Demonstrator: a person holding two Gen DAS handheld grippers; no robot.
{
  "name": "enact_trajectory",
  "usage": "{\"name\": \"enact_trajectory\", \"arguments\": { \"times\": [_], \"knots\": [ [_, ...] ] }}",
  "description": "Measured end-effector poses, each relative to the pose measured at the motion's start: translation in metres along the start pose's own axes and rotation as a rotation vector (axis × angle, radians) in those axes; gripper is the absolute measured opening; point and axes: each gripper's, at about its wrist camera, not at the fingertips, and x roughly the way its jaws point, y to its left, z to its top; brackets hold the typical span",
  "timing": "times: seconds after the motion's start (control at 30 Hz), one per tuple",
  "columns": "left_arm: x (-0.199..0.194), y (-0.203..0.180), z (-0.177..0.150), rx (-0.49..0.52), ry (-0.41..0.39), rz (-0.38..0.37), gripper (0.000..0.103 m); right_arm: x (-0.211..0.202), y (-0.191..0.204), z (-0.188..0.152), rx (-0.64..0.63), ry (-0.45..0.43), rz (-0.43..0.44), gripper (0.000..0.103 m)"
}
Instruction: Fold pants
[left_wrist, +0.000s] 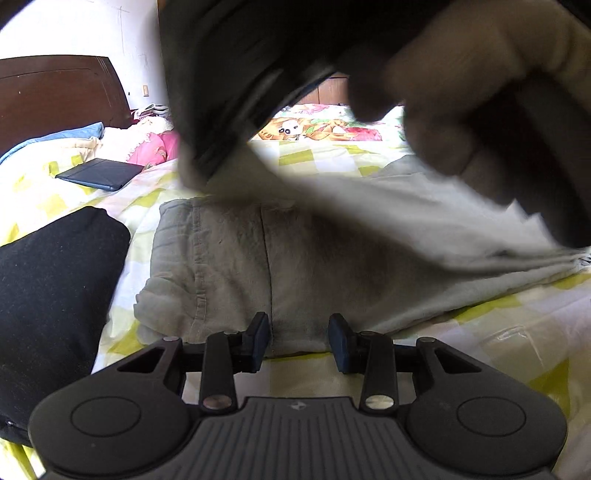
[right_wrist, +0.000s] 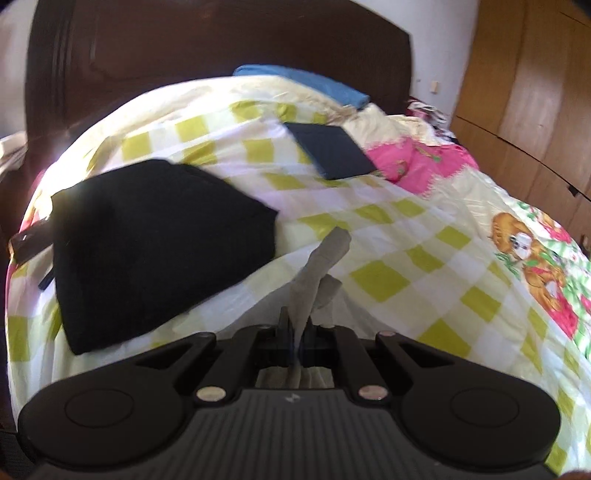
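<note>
the left gripper sits at the bottom centre of the left wrist view, released, its two dark blue pads set apart with nothing between them, their tips at the near edge of the grey cotton pants. the pants lie across the middle of the frame on the yellow-and-white checked bedsheet, one layer flat, with a stitched seam running down its left part. above it a second layer of the same grey cloth is lifted and blurred, stretching from the upper centre to the right edge. the right gripper is a dark blurred shape in the upper centre, and the person's right hand fills the upper right. a folded black fabric garment lies at the left edge, a flat dark blue rectangular case in the upper left, and a dark brown wooden headboard behind it.

in the right wrist view, the right gripper at the bottom centre is clenched on a bunched strip of the grey pants, which rises from between the pads toward the middle of the frame. the black garment lies at the left, the blue case in the upper centre, the headboard across the top. a pink patterned cloth lies to the right of the case, and a light brown wooden wardrobe stands in the upper right.
</note>
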Motion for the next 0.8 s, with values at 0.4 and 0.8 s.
{"name": "enact_trajectory", "arguments": {
  "times": [0.4,0.8],
  "knots": [
    [-0.036,0.013,-0.014,-0.05,0.008,-0.001,0.051,-0.029,-0.021,-0.014,0.109,0.019,0.13,0.031],
    [-0.033,0.015,0.029,-0.001,-0.088,0.048,0.051,-0.137,-0.18,-0.164,0.691,0.166,-0.345,0.035]
  ]
}}
